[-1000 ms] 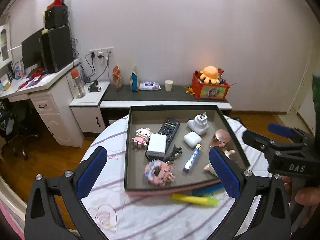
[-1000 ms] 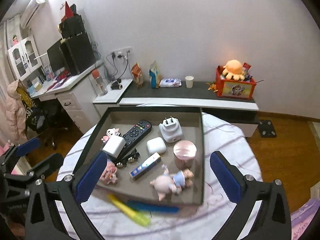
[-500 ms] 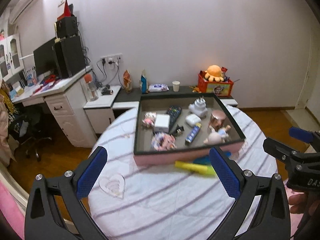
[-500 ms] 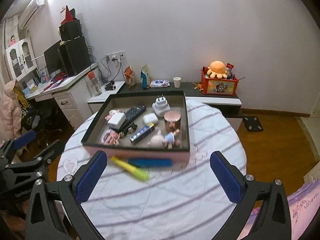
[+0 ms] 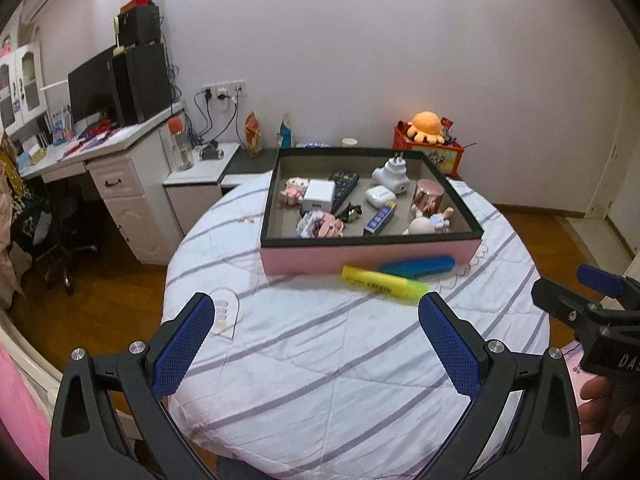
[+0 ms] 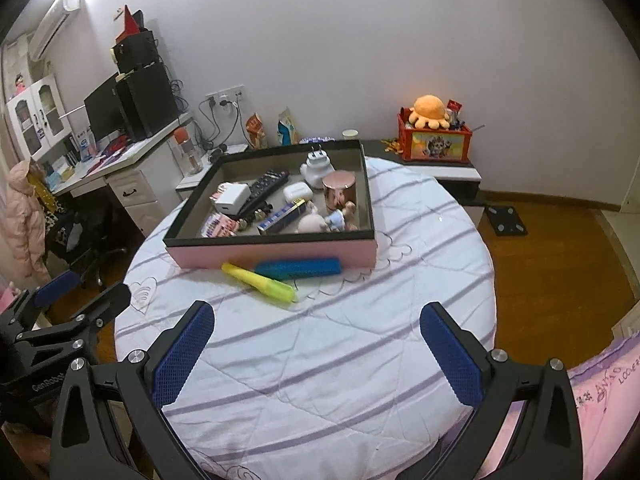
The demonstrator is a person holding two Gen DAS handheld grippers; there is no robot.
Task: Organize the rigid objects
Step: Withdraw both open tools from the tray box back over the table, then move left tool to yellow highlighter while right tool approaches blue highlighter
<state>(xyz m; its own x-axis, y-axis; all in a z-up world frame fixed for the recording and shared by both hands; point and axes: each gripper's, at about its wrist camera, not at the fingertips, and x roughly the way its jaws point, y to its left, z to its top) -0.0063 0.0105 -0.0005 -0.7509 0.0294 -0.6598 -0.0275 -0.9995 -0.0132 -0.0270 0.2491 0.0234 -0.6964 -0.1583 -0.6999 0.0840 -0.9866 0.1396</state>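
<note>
**Round table, filled tray, two empty grippers**

Round table under a white cloth with purple stripes, on a wooden floor. Behind it a white wall, a low dark shelf with a red toy box and orange plush, and a white desk with a monitor at the left.

On the far half of the table, a pink tray with a black rim, holding a remote, a white charger, a plug adapter, an earbud case, a copper-coloured jar, small dolls and other bits. Just in front of the tray, on the cloth, a yellow highlighter and a blue case, touching each other.

Left gripper spread wide over the near cloth, holding nothing, touching nothing. Right gripper likewise wide apart and empty, well short of the highlighter.
</note>
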